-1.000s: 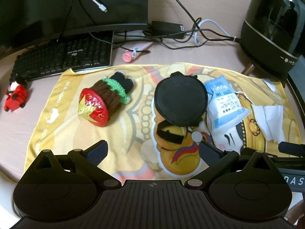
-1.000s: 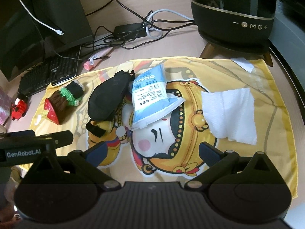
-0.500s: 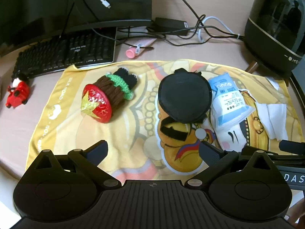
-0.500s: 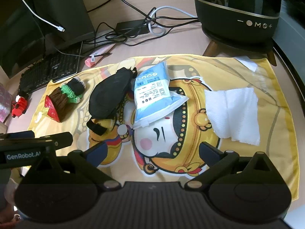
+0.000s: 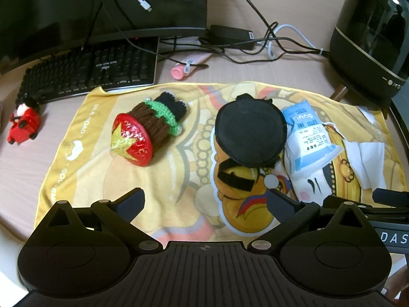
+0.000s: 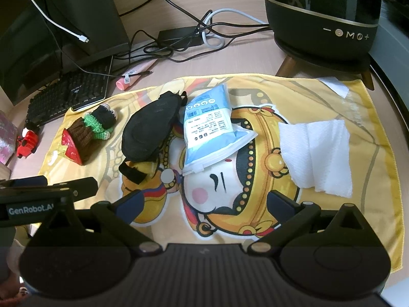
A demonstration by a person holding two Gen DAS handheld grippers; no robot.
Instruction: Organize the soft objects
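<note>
Hovering wide apart, both grippers' fingers hold nothing.

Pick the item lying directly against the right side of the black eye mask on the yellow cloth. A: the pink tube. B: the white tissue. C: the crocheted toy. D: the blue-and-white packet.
D: the blue-and-white packet lies right beside the black eye mask, their edges meeting on the yellow cloth.
</note>
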